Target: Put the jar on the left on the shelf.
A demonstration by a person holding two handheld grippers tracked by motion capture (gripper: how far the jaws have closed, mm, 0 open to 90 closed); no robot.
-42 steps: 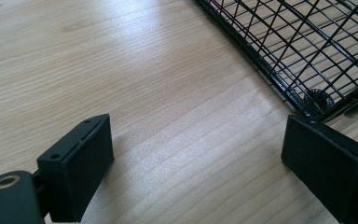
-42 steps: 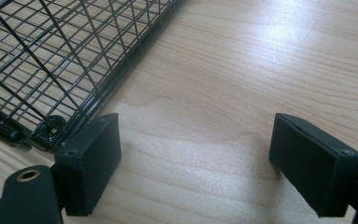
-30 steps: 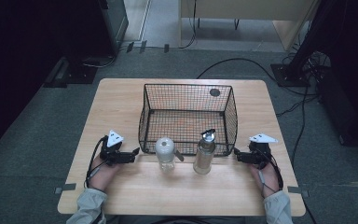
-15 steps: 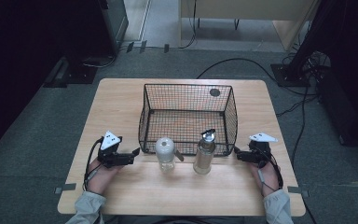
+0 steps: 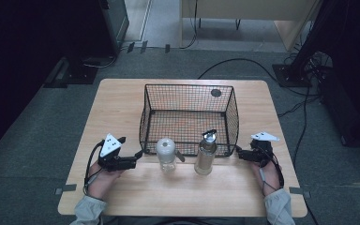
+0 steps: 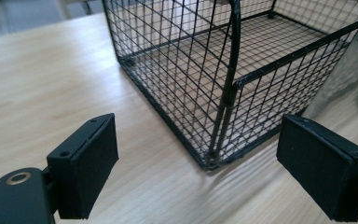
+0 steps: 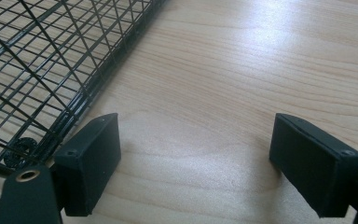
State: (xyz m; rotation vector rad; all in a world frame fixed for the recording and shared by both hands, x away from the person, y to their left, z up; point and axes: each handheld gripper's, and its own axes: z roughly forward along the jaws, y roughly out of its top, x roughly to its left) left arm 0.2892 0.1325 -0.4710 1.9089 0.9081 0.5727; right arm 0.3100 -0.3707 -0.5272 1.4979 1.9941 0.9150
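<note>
High view: a wire basket (image 5: pixel 189 119) sits mid-bench (image 5: pixel 122 105), holding nothing; a glass jar (image 5: pixel 166 153) and a metal bottle (image 5: pixel 206 153) stand at its near wall, between the left gripper (image 5: pixel 136 158) and right gripper (image 5: pixel 239 152).

Left gripper view: the released jaws frame the basket's corner.

Right gripper view: the jaws spread wide over bare wood beside the basket.

Light wooden rectangular table (image 5: pixel 122 101) on grey carpeted floor (image 5: pixel 23 140), black cables (image 5: pixel 243 63) trailing far right, dark shadowed left side
</note>
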